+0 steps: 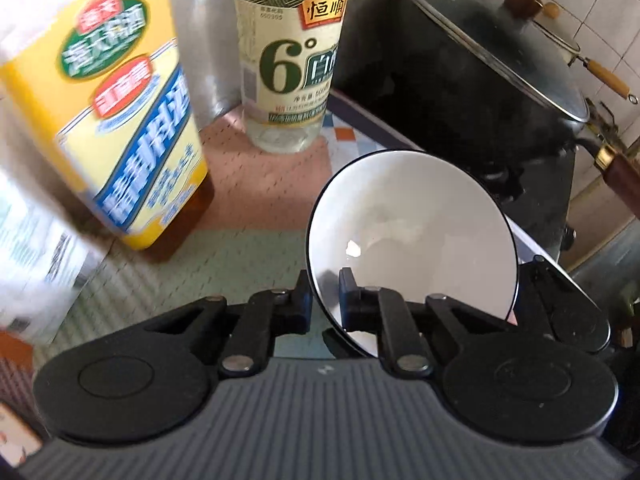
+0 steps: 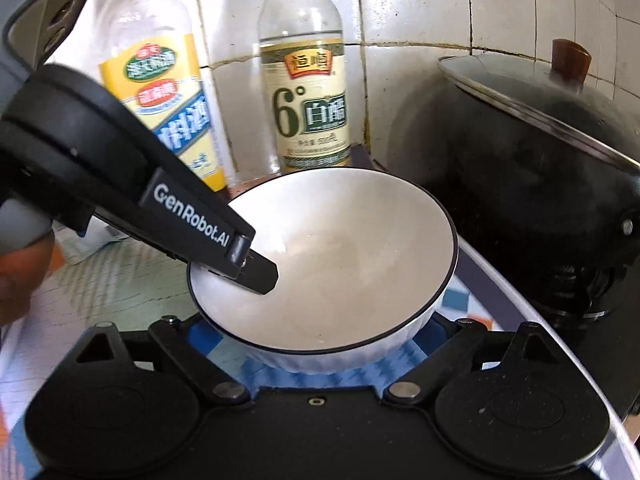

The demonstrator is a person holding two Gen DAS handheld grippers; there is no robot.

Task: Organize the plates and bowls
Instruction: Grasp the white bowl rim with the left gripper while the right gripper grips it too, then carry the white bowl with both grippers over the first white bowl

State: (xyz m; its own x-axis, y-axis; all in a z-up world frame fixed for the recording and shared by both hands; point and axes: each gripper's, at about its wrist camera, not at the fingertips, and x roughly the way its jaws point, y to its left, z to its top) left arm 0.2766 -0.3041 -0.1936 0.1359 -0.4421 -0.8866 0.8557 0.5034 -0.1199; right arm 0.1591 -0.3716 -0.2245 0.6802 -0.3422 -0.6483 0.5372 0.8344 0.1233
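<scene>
A white bowl (image 1: 412, 236) with a thin black rim is held by my left gripper (image 1: 325, 300), which is shut on its near rim, one finger inside and one outside, tilting it. In the right wrist view the same bowl (image 2: 340, 248) is just ahead, with the left gripper (image 2: 256, 270) clamped on its left rim. My right gripper (image 2: 320, 340) is spread wide under and around the bowl's base; its fingertips are hidden, so I cannot tell if they touch it.
A yellow-labelled cooking wine bottle (image 1: 116, 120) and a white vinegar bottle (image 1: 292, 60) stand at the back on a patterned mat (image 1: 256, 196). A black lidded wok (image 1: 480, 80) sits on the stove at right, also in the right wrist view (image 2: 532, 152). A tiled wall (image 2: 440, 12) is behind.
</scene>
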